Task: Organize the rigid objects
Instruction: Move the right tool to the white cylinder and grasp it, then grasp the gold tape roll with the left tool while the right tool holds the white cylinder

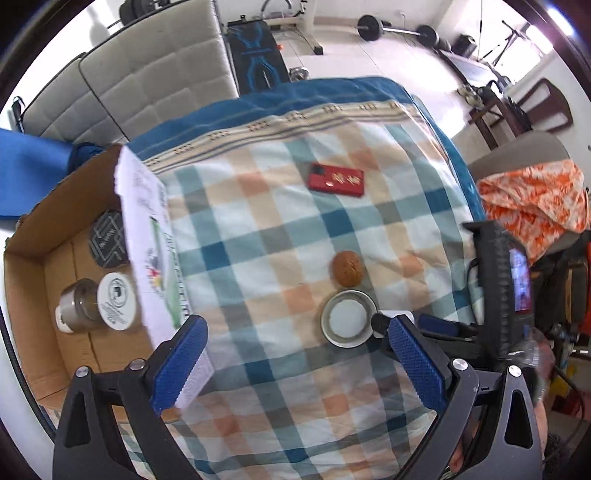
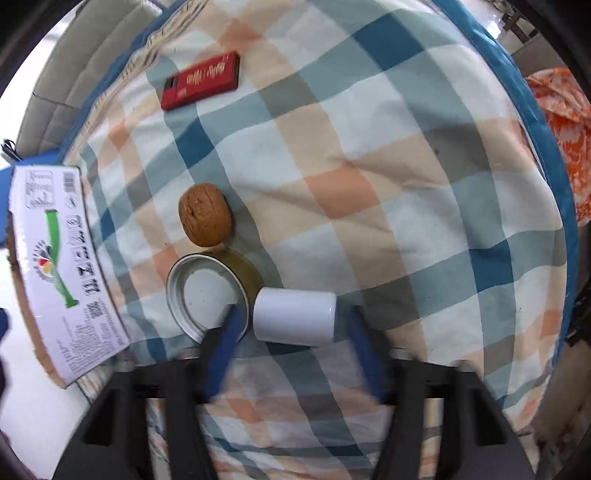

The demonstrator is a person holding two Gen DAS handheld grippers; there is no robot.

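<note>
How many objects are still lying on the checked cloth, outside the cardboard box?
4: a red box at the far side, a walnut mid-cloth, a metal lid just nearer, and a white cylinder between the right hand-held gripper's fingers.

Checked cloth (image 1: 280, 229) over table, grey sofa (image 1: 147, 74) behind, barbell (image 1: 399, 29) on floor, orange fabric (image 1: 535, 195) at rt.

The cloth (image 2: 369, 155) is checked in white, pale blue, teal, grey, peach and orange, with a solid blue border at its edges and a beige striped band along the far edge. On it lie a red box (image 1: 336, 179) with gold lettering, a brown walnut (image 2: 205, 215), a silver-rimmed lid (image 2: 205, 291) with a white inside, and a white cylinder (image 2: 295, 316). The cardboard box (image 1: 26, 291) is brown, its flap white with green print. Both grippers carry blue textured pads (image 1: 415, 367) on black frames.
</note>
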